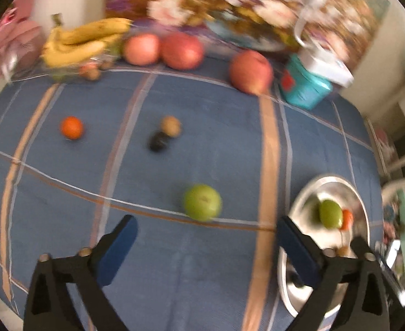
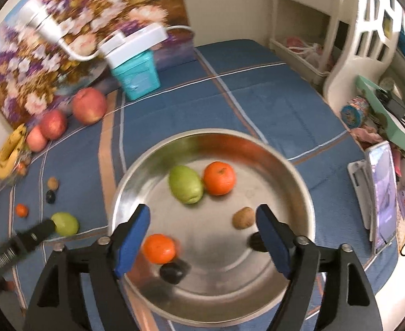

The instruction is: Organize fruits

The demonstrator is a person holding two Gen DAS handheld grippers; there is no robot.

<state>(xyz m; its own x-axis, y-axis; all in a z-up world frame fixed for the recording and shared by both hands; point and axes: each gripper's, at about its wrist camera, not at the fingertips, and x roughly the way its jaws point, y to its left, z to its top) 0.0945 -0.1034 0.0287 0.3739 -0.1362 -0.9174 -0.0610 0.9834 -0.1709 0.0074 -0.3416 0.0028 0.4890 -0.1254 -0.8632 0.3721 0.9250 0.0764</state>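
Observation:
A metal bowl (image 2: 153, 165) on the blue cloth holds a green fruit (image 2: 185, 184), two oranges (image 2: 219, 178) (image 2: 159, 248), a brown kiwi (image 2: 243, 218) and a dark plum (image 2: 171, 273). My right gripper (image 2: 202, 237) is open and empty above the bowl. My left gripper (image 1: 206, 244) is open and empty, just short of a green fruit (image 1: 202, 202) on the cloth. The bowl also shows in the left wrist view (image 1: 307, 193). Farther off lie a small orange (image 1: 71, 127), a kiwi (image 1: 170, 125) and a dark plum (image 1: 159, 141).
Three red apples (image 1: 250, 71) (image 1: 182, 51) (image 1: 142, 48) and a banana bunch (image 1: 84, 41) lie at the cloth's far edge. A teal box (image 1: 305, 88) with a white device on top stands at the back right. A phone on a stand (image 2: 381, 193) is right of the bowl.

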